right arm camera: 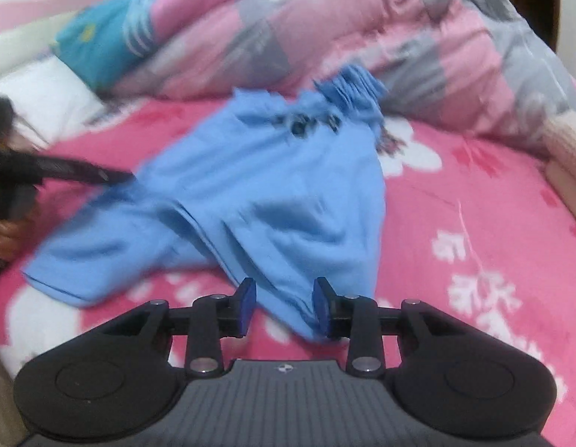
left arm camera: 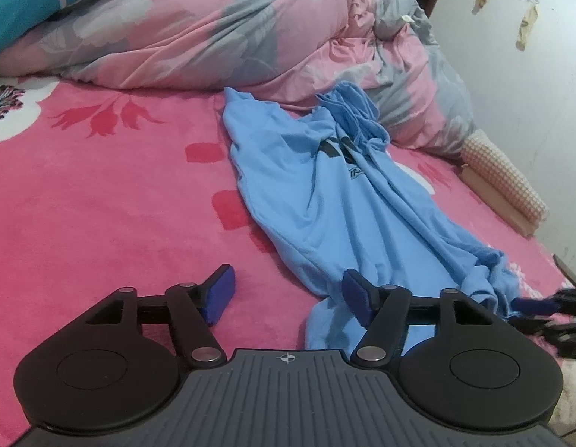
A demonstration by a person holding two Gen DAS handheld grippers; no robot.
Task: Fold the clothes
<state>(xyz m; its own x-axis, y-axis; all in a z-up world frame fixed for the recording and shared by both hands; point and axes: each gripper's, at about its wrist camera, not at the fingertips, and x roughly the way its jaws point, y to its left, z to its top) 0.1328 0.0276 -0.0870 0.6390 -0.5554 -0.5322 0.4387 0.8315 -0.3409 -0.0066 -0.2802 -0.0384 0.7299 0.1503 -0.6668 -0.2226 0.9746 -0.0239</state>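
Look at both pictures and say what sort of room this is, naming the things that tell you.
Most likely a bedroom. A pink floral bedspread covers a bed, a rumpled pink and grey quilt is heaped at its far side, and a blue T-shirt lies crumpled on top.

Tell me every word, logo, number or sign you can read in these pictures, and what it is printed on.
None can be read.
Blue T-shirt: a black print on the chest, partly hidden by folds in the left wrist view and blurred in the right wrist view; no letters can be made out.
Each hand-held gripper body bears a small crosshair mark, a symbol and not text.
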